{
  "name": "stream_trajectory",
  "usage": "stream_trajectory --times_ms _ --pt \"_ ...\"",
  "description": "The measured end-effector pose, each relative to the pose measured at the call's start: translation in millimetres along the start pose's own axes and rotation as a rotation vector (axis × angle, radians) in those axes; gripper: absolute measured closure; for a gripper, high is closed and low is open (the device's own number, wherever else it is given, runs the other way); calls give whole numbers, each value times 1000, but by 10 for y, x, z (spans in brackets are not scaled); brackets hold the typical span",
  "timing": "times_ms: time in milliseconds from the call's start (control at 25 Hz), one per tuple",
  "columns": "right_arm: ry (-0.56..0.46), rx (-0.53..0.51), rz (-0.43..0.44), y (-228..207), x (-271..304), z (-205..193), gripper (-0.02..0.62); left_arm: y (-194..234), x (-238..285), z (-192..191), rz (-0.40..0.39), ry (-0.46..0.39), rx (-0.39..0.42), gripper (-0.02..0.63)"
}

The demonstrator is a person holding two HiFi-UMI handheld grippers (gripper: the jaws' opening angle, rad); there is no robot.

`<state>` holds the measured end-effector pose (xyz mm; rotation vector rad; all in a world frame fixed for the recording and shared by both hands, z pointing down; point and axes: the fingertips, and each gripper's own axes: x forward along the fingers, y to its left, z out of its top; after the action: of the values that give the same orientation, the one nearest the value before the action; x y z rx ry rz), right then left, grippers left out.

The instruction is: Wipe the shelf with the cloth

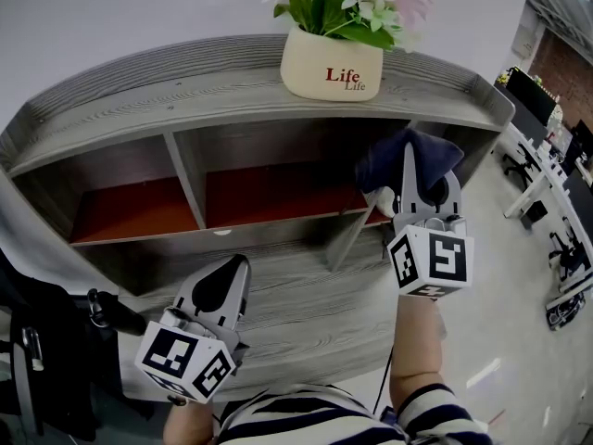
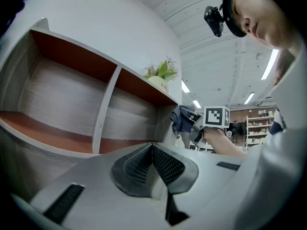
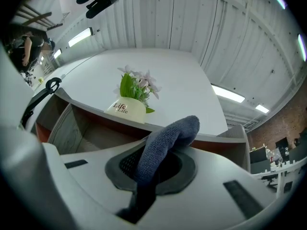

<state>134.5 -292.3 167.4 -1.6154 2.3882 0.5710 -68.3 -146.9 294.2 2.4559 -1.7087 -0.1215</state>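
Note:
A grey wooden shelf [image 1: 185,91] with red-brown inner boards fills the head view. My right gripper [image 1: 409,160] is shut on a dark blue cloth [image 1: 394,158], held up in front of the shelf's right-hand compartment, just under the top board. In the right gripper view the cloth [image 3: 163,143] bulges out between the jaws of my right gripper [image 3: 156,164]. My left gripper [image 1: 227,272] hangs lower, in front of the shelf's lower board, shut with nothing in it. In the left gripper view the left gripper [image 2: 152,147] shows its pads pressed together, and the cloth [image 2: 183,119] is seen at the shelf's right end.
A cream flower pot [image 1: 331,63] marked "Life" with pink flowers stands on the shelf's top board. Upright dividers [image 1: 188,176] split the shelf into compartments. A black bag [image 1: 42,360] hangs at the lower left. Desks and chairs [image 1: 547,184] stand on the floor at the right.

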Motion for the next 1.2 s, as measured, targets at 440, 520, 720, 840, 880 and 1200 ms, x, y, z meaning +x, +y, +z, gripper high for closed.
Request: stream_trajectory --times_ms 440,520,720,840,880,1200 --pt "88 33 3 90 -185 -472 551 66 -37 -110 26 25 -11 591" --pt "107 39 3 109 -215 -560 551 73 -43 -123 29 26 -15 589" --pt "158 42 8 162 -308 -796 551 97 -63 -185 40 35 -32 589" --pt "188 49 12 194 -363 -929 551 101 -74 -210 43 39 -38 589" --pt "197 55 12 203 -380 -968 551 101 -78 -215 44 40 -39 591" --pt "251 90 9 242 -468 -1209 551 103 -79 -285 50 52 -55 590"
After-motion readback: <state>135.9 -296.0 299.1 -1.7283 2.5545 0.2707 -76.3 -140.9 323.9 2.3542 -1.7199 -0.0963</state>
